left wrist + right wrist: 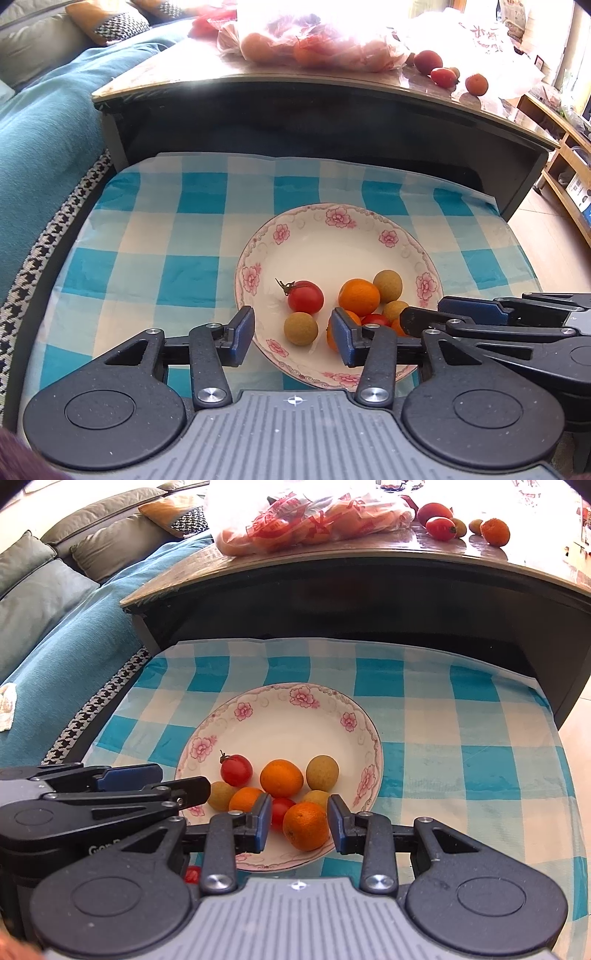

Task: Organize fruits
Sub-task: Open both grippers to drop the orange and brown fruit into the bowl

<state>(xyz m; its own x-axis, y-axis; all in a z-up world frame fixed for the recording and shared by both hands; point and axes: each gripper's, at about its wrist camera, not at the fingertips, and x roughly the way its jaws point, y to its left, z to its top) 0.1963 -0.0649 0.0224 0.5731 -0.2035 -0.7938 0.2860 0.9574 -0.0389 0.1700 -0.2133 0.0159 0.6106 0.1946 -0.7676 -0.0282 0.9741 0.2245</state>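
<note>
A white plate with a pink flower rim lies on a blue-checked cloth and holds several small fruits: oranges, red tomatoes and brown longans. My left gripper is open over the plate's near left side. A longan lies on the plate between its pads, touched by neither. My right gripper is shut on a small orange over the plate's near rim. Each gripper shows side-on in the other's view, the right and the left.
The checked cloth covers a low surface in front of a dark table. On the tabletop are a plastic bag of fruit and loose fruits. A blue sofa runs along the left. Shelving stands at right.
</note>
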